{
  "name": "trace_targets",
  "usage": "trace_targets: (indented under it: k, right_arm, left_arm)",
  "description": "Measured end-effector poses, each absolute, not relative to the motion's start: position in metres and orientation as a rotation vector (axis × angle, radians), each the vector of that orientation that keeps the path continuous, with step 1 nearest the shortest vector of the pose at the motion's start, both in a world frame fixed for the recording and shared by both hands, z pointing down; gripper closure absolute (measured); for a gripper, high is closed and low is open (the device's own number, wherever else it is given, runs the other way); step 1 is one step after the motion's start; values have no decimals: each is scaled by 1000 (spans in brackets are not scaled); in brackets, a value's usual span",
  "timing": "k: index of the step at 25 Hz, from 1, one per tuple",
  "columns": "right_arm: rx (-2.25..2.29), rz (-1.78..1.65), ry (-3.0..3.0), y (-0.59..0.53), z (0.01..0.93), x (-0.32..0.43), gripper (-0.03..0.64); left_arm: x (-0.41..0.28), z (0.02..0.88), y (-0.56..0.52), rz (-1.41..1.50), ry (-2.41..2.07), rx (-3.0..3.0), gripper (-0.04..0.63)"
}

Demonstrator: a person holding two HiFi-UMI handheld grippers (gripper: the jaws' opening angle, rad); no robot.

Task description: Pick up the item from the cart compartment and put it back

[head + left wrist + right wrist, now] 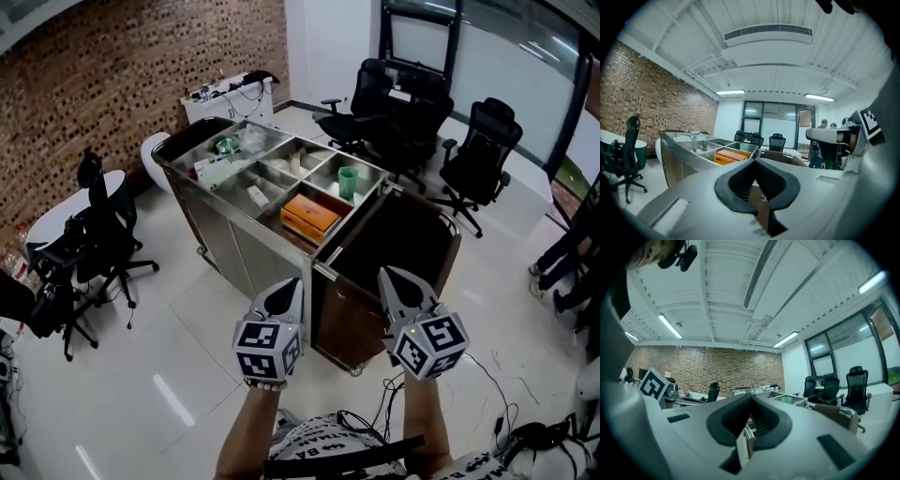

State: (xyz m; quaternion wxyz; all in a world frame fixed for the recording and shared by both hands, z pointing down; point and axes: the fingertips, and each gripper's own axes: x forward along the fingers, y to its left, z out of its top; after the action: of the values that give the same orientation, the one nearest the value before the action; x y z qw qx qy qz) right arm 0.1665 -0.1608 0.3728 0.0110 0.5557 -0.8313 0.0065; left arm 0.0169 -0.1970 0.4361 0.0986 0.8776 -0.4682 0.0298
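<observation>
Head view shows left tongs [287, 289] and right tongs [394, 278] closed, empty, short of the cart [249, 253]; its orange box [310, 214] lies untouched, whole task apparently ahead.

Background only. Brick wall [141, 66] is running along well out left of the left gripper [292, 281]. Black office chair [98, 234] is sitting left of it, just beside a round white table [66, 216]. White cabinet [230, 98] with cables on top is standing far ahead-left, against the brick. Cluster of black office chairs [483, 141] is parked well ahead of the right gripper [389, 273], in front of the glass partition [506, 56]. Loose cables [487, 403] are trailing on the floor just right of and behind that gripper. Someone's legs [562, 262] are showing far right. Ceiling vent [768, 32] and light strips [669, 326] are hanging overhead.
</observation>
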Motion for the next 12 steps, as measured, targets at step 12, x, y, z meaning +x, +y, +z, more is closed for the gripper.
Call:
trace_targets:
  k: [12]
  right_arm:
    - [1731,184,-2562,-151,423,164,604]
  left_arm:
    - [24,446,-183,92,-1358,2584,592]
